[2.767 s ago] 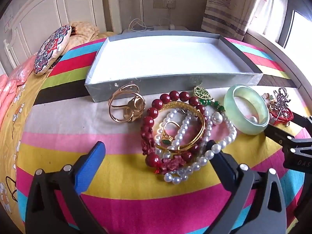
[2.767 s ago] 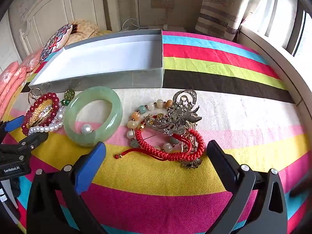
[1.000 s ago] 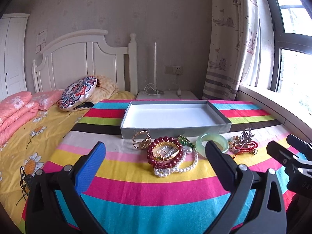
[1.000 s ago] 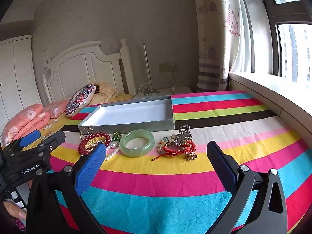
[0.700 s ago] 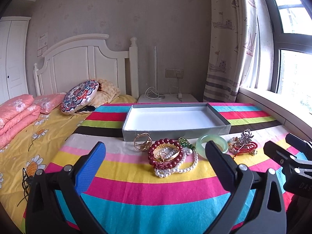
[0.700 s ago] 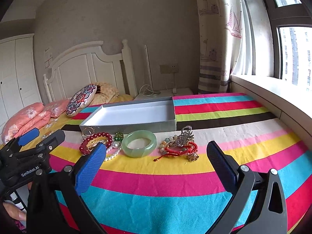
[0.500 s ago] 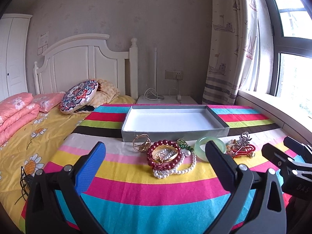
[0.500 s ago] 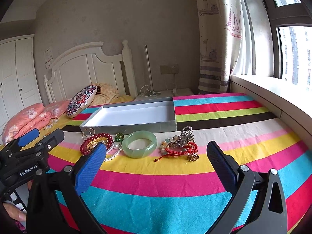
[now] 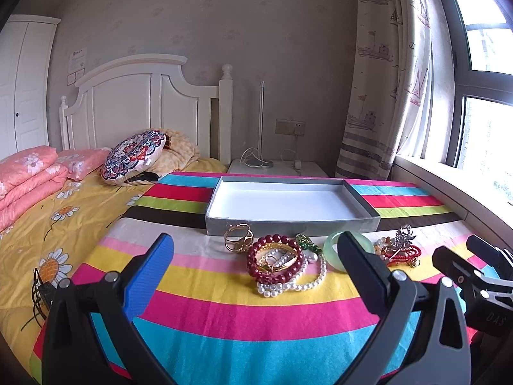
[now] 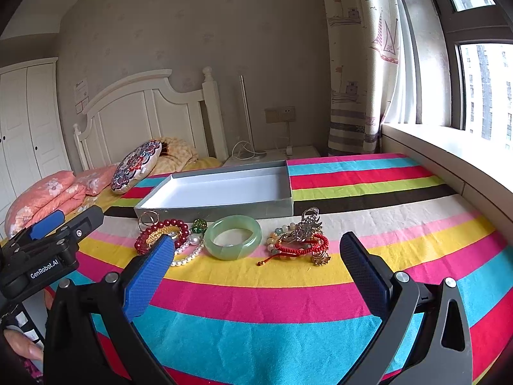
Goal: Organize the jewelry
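Left gripper [image 9: 255, 268] and right gripper [image 10: 256, 258], each with its jaws spread wide and nothing between them, held above the near part of the striped bedspread [image 10: 288, 327], well short of the jewelry. The pieces lie in a row along the near wall of the grey tray [image 9: 290, 223], whose white floor is bare. From the person's left: a gold wire bangle [image 9: 238, 241]; a dark red bead bracelet [image 9: 275, 264] ringing a gold bangle, with a pearl strand [image 9: 296, 285] trailing under it; a pale green jade bangle [image 10: 233, 236]; a cluster of red cord bracelet [image 10: 303, 247], pastel beads and a silver ornament [image 10: 306, 224].

Judged step: the opening approach, no piece yet in the tray. Suggested practice: the jade bangle, lying apart from its neighbours, suits the right gripper, one finger inside the ring and one outside, closed gently on the smooth, hard wall. The tangled heaps call for care: a pinch on one strand may drag the others. A clear lift over the tray wall is needed, with release low over the floor
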